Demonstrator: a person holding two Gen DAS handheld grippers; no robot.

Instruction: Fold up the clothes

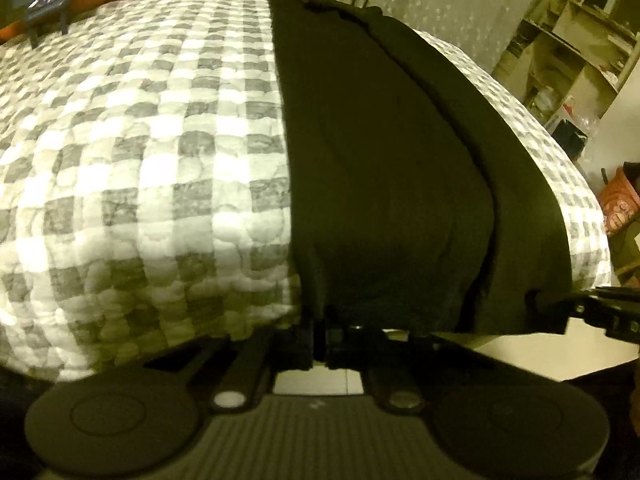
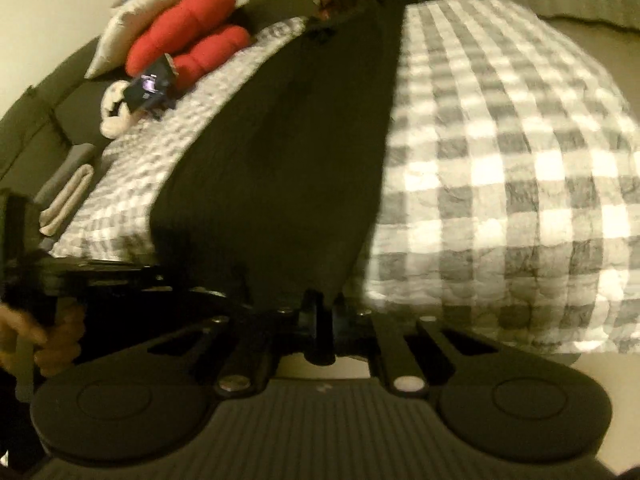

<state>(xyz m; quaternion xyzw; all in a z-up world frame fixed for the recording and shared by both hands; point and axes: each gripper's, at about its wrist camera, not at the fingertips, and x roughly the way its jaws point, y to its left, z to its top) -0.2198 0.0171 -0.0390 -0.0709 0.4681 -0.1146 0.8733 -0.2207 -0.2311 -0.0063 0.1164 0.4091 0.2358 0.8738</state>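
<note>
A long black garment [image 1: 384, 168] lies stretched along a grey-and-white checked quilt [image 1: 140, 160] on a bed. My left gripper [image 1: 320, 336] is shut on the garment's near-left corner at the bed's edge. My right gripper [image 2: 326, 316] is shut on the near-right corner of the same garment [image 2: 280, 152]. The right gripper also shows at the right edge of the left wrist view [image 1: 600, 304], and the left gripper at the left edge of the right wrist view [image 2: 80, 276]. The garment has a lengthwise fold along its right side.
Red cushions [image 2: 188, 28], a white pillow, a plush toy [image 2: 114, 108] and a phone on a stand [image 2: 150, 84] sit at the bed's head. Folded towels [image 2: 68, 196] lie on the far side. Shelves [image 1: 568, 52] and an orange bag [image 1: 620, 204] stand beside the bed.
</note>
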